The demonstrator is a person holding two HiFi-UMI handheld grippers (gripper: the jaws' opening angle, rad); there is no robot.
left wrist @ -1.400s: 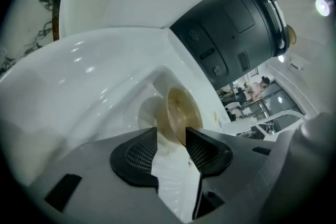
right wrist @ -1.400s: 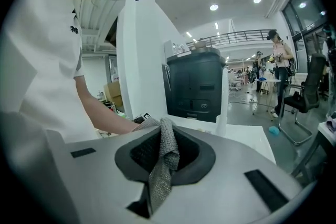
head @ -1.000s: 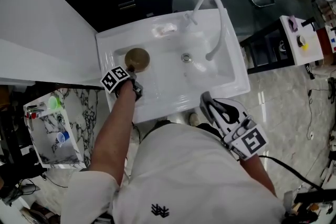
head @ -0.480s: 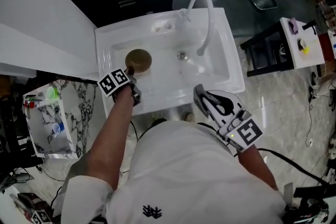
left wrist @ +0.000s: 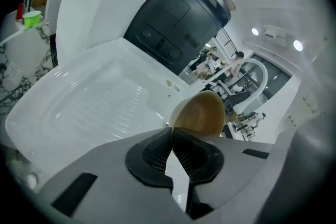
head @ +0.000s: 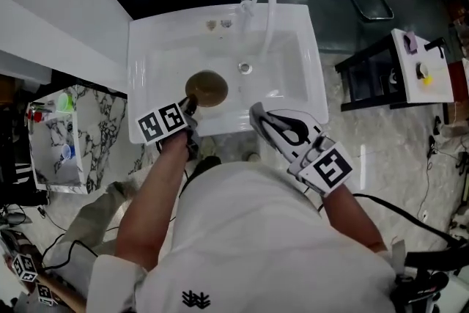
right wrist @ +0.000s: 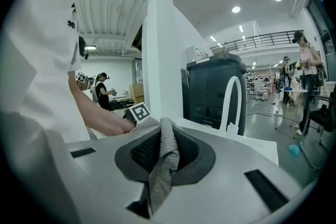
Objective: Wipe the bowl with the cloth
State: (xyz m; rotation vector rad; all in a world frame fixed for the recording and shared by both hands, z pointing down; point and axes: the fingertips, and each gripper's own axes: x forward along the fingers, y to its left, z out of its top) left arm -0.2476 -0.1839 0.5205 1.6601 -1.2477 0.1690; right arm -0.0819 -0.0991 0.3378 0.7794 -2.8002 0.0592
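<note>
- Step in hand: pre-wipe, nothing rubbed yet. Left hand-held gripper [head: 187, 112] pinches the bowl [head: 207, 88] by its rim, tilted over the sink [head: 146, 55].
- Right hand-held gripper [right wrist: 165, 136] is clamped on the cloth [right wrist: 161, 168], apart from the bowl.
- Next move calls for pressing cloth inside the bowl.

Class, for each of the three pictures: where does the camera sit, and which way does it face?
Head view: on the person's head, facing steeply down at the white sink; the white shirt, the forearms, the left gripper and the right gripper show.
Left gripper view: on the left gripper, looking along its fingers, which grip the brown bowl; no body shows.
Right gripper view: on the right gripper, nearly level, with its fingers clamping the grey woven cloth; the shirt and left forearm show.
Shared: both gripper views show the curved white tap and the dark cabinet.
</note>
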